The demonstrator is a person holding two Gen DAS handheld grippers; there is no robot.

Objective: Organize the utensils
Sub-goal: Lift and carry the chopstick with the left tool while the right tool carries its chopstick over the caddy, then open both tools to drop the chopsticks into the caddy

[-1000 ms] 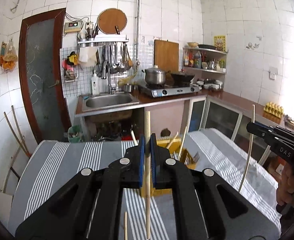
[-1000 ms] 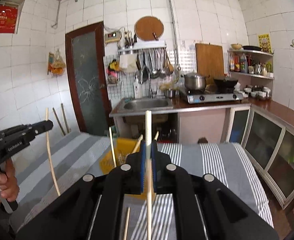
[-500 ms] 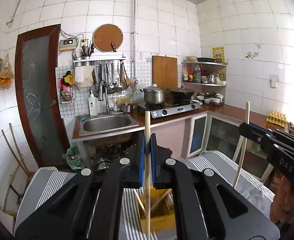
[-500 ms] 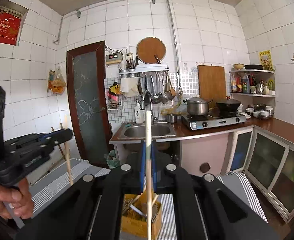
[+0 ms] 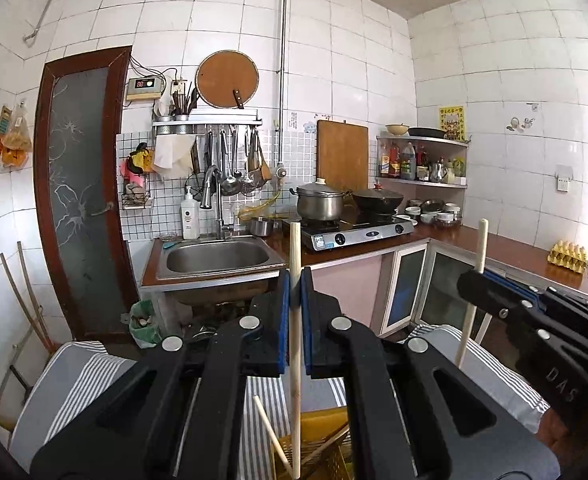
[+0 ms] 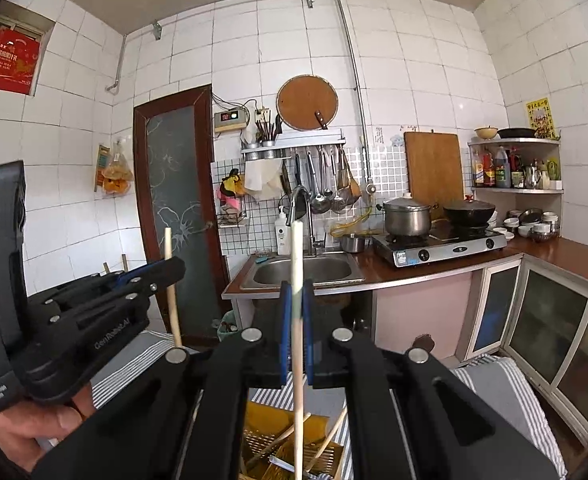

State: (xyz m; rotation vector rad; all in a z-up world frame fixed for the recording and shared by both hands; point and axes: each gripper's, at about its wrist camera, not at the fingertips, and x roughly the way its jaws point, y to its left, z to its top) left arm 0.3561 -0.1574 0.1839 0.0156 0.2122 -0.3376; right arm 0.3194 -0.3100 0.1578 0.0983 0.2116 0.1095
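Note:
My left gripper (image 5: 295, 308) is shut on a pale wooden chopstick (image 5: 293, 248) that stands upright between its blue pads. Below it, at the bottom edge, sits a yellow slotted utensil holder (image 5: 326, 420) with other sticks leaning in it. At the right of the left wrist view, my right gripper (image 5: 472, 280) holds a second chopstick (image 5: 481, 240). In the right wrist view my right gripper (image 6: 296, 312) is shut on that upright chopstick (image 6: 296, 256), above the yellow holder (image 6: 270, 420). My left gripper (image 6: 172, 268) is at the left with its chopstick (image 6: 173, 312).
The holder stands on a table under a grey striped cloth (image 5: 74, 376). Beyond it are a steel sink (image 5: 216, 258), a gas stove with pots (image 5: 354, 232), a brown counter with glass-front cabinets (image 6: 550, 344) and a dark door (image 5: 78, 192). A person's hand (image 6: 34, 428) grips the left tool.
Both grippers have risen and tipped upward, each still holding its chopstick. The yellow holder and striped table have slid down to the bottom of both views.

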